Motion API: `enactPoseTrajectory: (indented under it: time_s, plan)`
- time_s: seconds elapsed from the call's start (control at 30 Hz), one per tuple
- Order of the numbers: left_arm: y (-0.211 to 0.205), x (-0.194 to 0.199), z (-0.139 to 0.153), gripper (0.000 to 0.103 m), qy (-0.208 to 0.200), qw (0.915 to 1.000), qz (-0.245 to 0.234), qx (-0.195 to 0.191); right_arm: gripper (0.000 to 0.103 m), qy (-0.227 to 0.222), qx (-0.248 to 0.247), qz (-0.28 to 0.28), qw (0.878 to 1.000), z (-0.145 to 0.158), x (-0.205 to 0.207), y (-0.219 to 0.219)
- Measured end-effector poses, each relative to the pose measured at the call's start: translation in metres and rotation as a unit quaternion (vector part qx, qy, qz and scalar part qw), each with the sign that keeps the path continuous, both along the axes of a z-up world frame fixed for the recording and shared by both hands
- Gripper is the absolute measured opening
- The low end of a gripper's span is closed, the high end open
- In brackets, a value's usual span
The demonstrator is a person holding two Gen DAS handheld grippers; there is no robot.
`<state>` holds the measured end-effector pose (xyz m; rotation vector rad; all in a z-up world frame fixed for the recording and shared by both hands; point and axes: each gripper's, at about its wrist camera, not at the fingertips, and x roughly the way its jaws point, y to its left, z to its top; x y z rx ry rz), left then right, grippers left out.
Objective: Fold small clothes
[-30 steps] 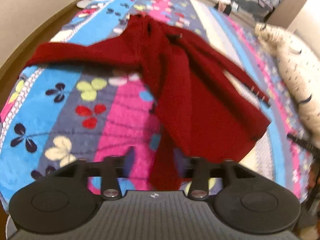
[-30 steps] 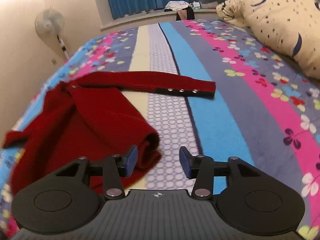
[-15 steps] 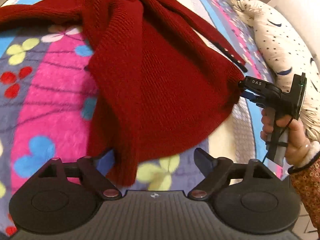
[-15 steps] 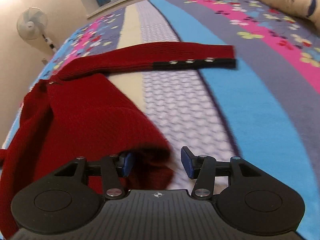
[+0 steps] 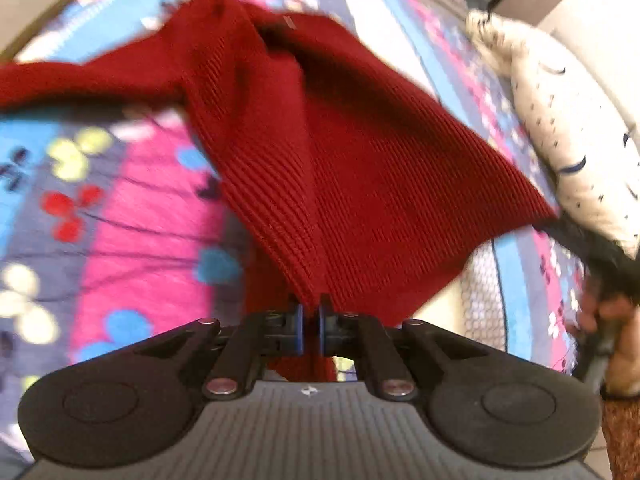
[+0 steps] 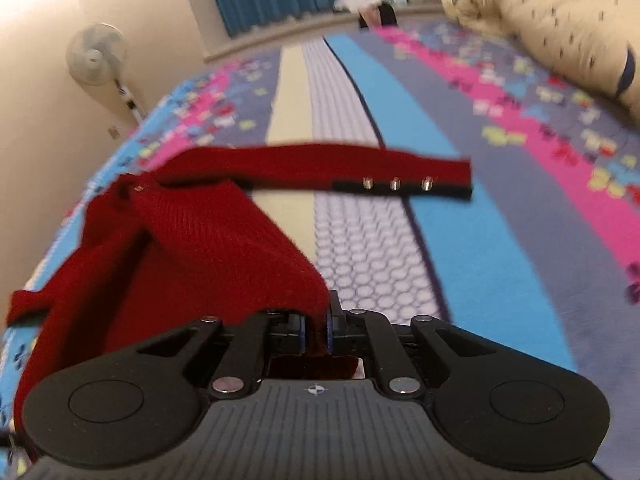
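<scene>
- On bed w/ striped flower blanket (image 6: 480,240): red knit sweater (image 5: 360,168), partly lifted, hem corners pulled up.
- L gripper (image 5: 311,320): jaws just closed, clamped on one hem corner.
- R gripper (image 6: 316,330): jaws just closed, pinching the other hem corner; also seen blurred at right edge of left view w/ hand (image 5: 616,344).
- Sleeve w/ 3 snaps (image 6: 396,176) lies flat across blanket.
- Spotted pillow (image 6: 560,20) far right; fan (image 6: 96,56) by wall.

Lighting: warm, even indoor light, source out of view; soft shadow beneath the lifted red sweater (image 5: 360,152). No glare. Motion blur: heavy across the bedspread (image 5: 132,216) and far pillow (image 6: 560,28) in both views. Sharpest: each camera's near housing. Fisheye distortion: bed edges bow strongly, corners darken. Colours saturated, slightly grainy.
</scene>
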<state>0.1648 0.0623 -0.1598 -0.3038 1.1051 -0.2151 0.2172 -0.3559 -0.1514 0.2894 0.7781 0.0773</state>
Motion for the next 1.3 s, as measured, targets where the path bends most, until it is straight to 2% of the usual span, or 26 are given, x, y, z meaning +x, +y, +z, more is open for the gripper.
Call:
enactPoseTrajectory:
  time_s: [0.17, 0.27, 0.33, 0.4, 0.43, 0.47, 0.5, 0.53, 0.57, 0.6, 0.63, 0.67, 0.73, 0.83, 0.93, 1.07, 1.13, 1.2, 1.3]
  plan:
    - [0.058, -0.038, 0.037, 0.007, -0.016, 0.9992, 0.036, -0.009, 0.008, -0.011, -0.022, 0.024, 0.999, 0.049, -0.090, 0.007]
    - [0.085, -0.065, 0.044, 0.007, -0.014, 0.9984, 0.053, 0.008, 0.008, -0.006, -0.061, 0.021, 0.998, 0.053, -0.144, 0.012]
    - [0.100, -0.077, 0.031, 0.007, 0.008, 0.9977, 0.062, 0.025, 0.008, 0.034, -0.075, 0.015, 0.996, 0.033, -0.169, 0.014]
    - [0.113, -0.085, 0.004, 0.007, 0.052, 0.9954, 0.073, 0.035, 0.010, 0.112, -0.097, 0.031, 0.988, -0.005, -0.184, 0.019]
    - [0.116, -0.087, -0.011, 0.007, 0.072, 0.9936, 0.075, 0.043, 0.012, 0.160, -0.121, 0.032, 0.979, -0.026, -0.190, 0.021]
    - [0.118, -0.089, -0.022, 0.007, 0.088, 0.9910, 0.083, 0.056, 0.021, 0.191, -0.127, 0.024, 0.973, -0.038, -0.194, 0.018]
    - [0.120, -0.091, -0.031, 0.008, 0.100, 0.9878, 0.096, 0.070, 0.026, 0.205, -0.117, 0.018, 0.972, -0.042, -0.197, 0.013]
    - [0.125, -0.093, -0.037, 0.010, 0.106, 0.9854, 0.108, 0.078, 0.033, 0.200, -0.097, 0.005, 0.975, -0.038, -0.200, 0.006]
    - [0.129, -0.095, -0.042, 0.022, 0.109, 0.9847, 0.115, 0.073, 0.045, 0.188, -0.079, -0.006, 0.979, -0.032, -0.199, 0.001]
    - [0.133, -0.096, -0.044, 0.031, 0.110, 0.9846, 0.120, 0.063, 0.051, 0.167, -0.063, -0.017, 0.984, -0.021, -0.198, -0.005]
    - [0.136, -0.097, -0.044, 0.053, 0.109, 0.9844, 0.126, 0.055, 0.059, 0.146, -0.057, -0.024, 0.987, -0.012, -0.196, -0.009]
    - [0.136, -0.097, -0.042, 0.068, 0.100, 0.9846, 0.132, 0.056, 0.060, 0.125, -0.059, -0.031, 0.990, -0.005, -0.193, -0.012]
    - [0.129, -0.096, -0.034, 0.083, 0.081, 0.9854, 0.134, 0.067, 0.061, 0.102, -0.062, -0.038, 0.992, 0.005, -0.180, -0.015]
    - [0.117, -0.090, -0.027, 0.085, 0.069, 0.9877, 0.127, 0.058, 0.061, 0.084, -0.021, -0.043, 0.995, 0.005, -0.146, -0.022]
    - [0.103, -0.082, -0.022, 0.085, 0.062, 0.9899, 0.115, 0.054, 0.062, 0.076, 0.059, -0.049, 0.994, 0.000, -0.095, -0.032]
    - [0.096, -0.069, -0.019, 0.086, 0.058, 0.9906, 0.115, 0.046, 0.067, 0.054, 0.147, -0.101, 0.983, -0.002, -0.006, -0.046]
    - [0.096, -0.056, -0.020, 0.086, 0.062, 0.9892, 0.122, 0.051, 0.068, 0.051, 0.173, -0.135, 0.974, -0.005, 0.037, -0.053]
    - [0.098, -0.042, -0.020, 0.086, 0.065, 0.9880, 0.131, 0.050, 0.068, 0.048, 0.183, -0.184, 0.964, -0.010, 0.081, -0.065]
    - [0.102, -0.016, -0.021, 0.086, 0.068, 0.9862, 0.143, 0.049, 0.068, 0.060, 0.168, -0.248, 0.952, -0.027, 0.138, -0.085]
